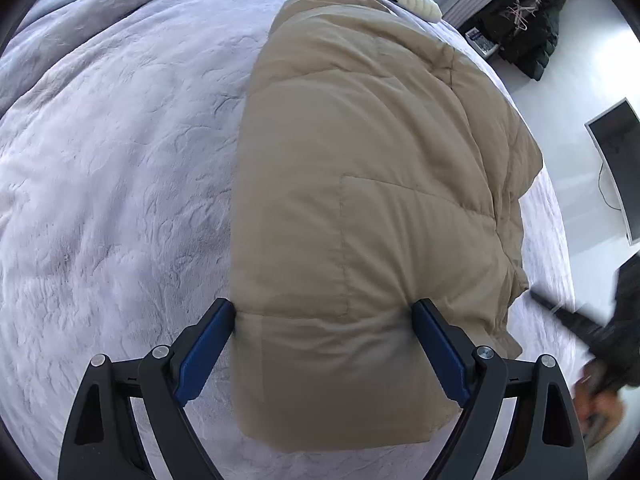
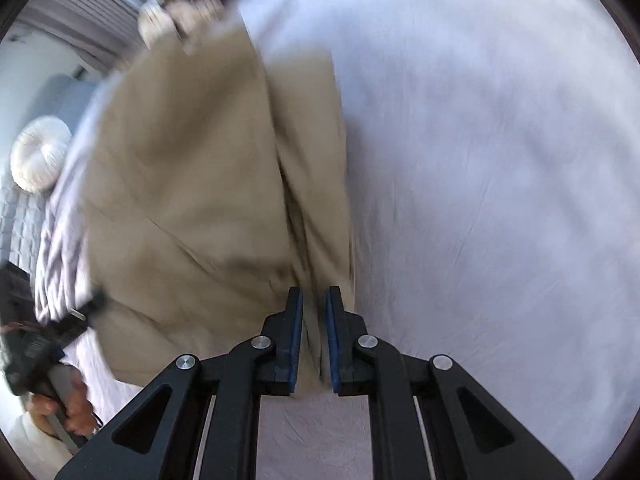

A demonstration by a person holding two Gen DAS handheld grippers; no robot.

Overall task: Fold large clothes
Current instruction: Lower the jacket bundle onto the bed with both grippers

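The tan coat (image 1: 360,208) lies on the bed (image 1: 120,180), already folded into a long padded strip. In the left view its long axis runs from the near hem at 6 o'clock up toward the pillows at 12, and it fills the middle and right of the frame, with bare bedding off to 9 o'clock.

The left tongs (image 1: 325,354) are spread wide and straddle the coat's near end: one pad stands at the left edge of the strip, the other over the cloth toward its right side. Neither pad looks to be pressing, so nothing is held there.

The right tongs (image 2: 314,340) are nearly pressed together, with a fold of the coat's near right corner between the pads. That view is smeared, so the pinch is probable, not certain. In the right view the coat stretches away from these tongs toward 11 o'clock. The left hand (image 2: 66,404) shows at 8 o'clock, beside the coat's other near corner.

Both tongs sit at the hem end, left and right of the axis, about equally near. My guess is that the next fold carries this end up along the axis toward 12 o'clock, which needs the left tongs to close first.
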